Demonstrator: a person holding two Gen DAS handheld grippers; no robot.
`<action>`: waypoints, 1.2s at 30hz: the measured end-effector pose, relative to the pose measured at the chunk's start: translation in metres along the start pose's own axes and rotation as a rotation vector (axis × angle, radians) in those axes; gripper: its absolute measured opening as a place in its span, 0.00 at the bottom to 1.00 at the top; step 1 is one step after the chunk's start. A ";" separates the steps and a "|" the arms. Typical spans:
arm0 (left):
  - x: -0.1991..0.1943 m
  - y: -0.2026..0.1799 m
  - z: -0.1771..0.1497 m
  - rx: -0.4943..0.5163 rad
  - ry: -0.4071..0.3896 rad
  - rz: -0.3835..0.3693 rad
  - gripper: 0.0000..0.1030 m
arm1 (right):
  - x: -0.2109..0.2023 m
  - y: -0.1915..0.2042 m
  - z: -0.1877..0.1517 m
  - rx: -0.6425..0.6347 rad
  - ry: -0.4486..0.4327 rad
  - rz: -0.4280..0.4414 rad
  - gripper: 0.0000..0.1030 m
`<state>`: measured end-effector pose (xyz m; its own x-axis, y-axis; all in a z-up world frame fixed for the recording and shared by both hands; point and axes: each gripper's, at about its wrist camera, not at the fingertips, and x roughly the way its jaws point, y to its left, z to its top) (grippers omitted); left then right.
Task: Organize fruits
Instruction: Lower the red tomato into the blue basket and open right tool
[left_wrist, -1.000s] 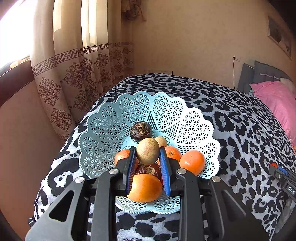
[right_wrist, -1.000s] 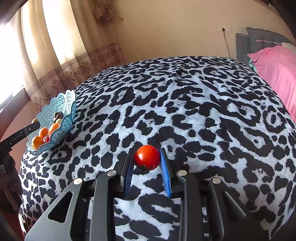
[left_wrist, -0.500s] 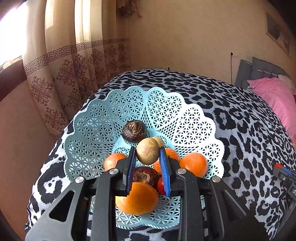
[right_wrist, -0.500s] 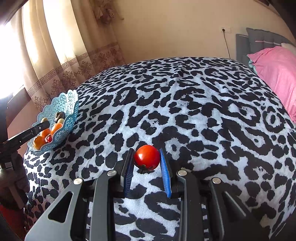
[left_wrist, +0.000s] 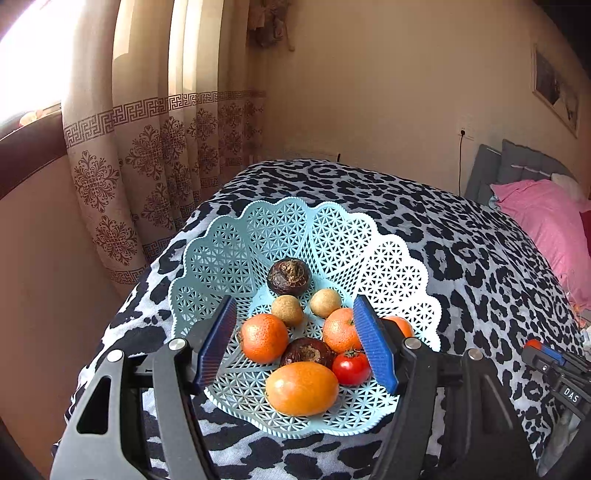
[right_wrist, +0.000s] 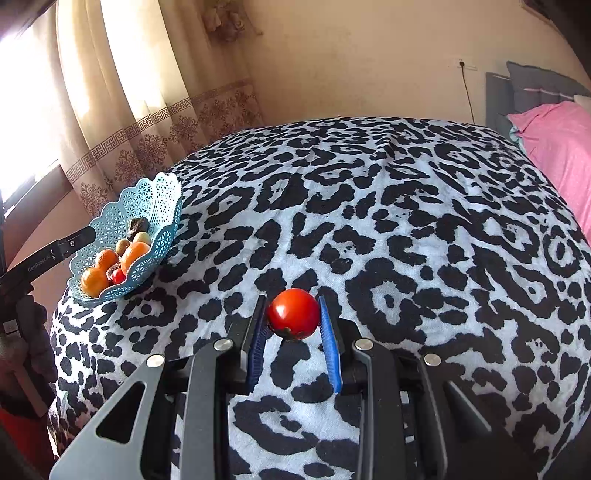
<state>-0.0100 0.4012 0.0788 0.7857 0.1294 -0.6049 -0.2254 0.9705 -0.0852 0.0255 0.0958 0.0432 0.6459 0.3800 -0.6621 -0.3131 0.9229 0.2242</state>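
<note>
A light blue lattice basket (left_wrist: 373, 254) sits on the leopard-print bed and holds several fruits. Among them are two tan round fruits (left_wrist: 287, 310), two dark brown ones (left_wrist: 289, 276), oranges (left_wrist: 264, 338), a small red tomato (left_wrist: 351, 367) and a large orange fruit (left_wrist: 301, 388). My left gripper (left_wrist: 295, 332) hangs open over the basket's near side with nothing between its blue pads. Another red tomato (right_wrist: 293, 314) is pinched by my right gripper (right_wrist: 292, 315), which is shut on it above the bed. The basket (right_wrist: 162, 195) lies far to its left.
Patterned curtains (left_wrist: 147, 158) and a wall stand behind the basket, which sits near the bed's corner. A pink pillow (left_wrist: 546, 225) and grey headboard are at the right. A gloved hand (right_wrist: 22, 332) holding the left gripper shows at the right wrist view's left edge.
My left gripper opened and let go of the tan fruit, which now lies in the basket among the others. The right gripper kept hold of the tomato and shifted only slightly.
</note>
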 end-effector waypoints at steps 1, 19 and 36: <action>-0.002 0.003 0.000 -0.001 -0.005 0.005 0.68 | 0.001 0.004 0.001 -0.007 0.001 0.004 0.27; -0.020 0.018 -0.020 0.036 -0.033 0.054 0.86 | 0.037 0.104 0.056 -0.158 0.007 0.129 0.27; -0.018 0.030 -0.023 0.008 -0.021 0.044 0.87 | 0.078 0.145 0.071 -0.243 0.032 0.079 0.27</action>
<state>-0.0442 0.4231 0.0695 0.7867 0.1763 -0.5916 -0.2558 0.9653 -0.0525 0.0796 0.2632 0.0746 0.5922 0.4443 -0.6722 -0.5221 0.8470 0.0999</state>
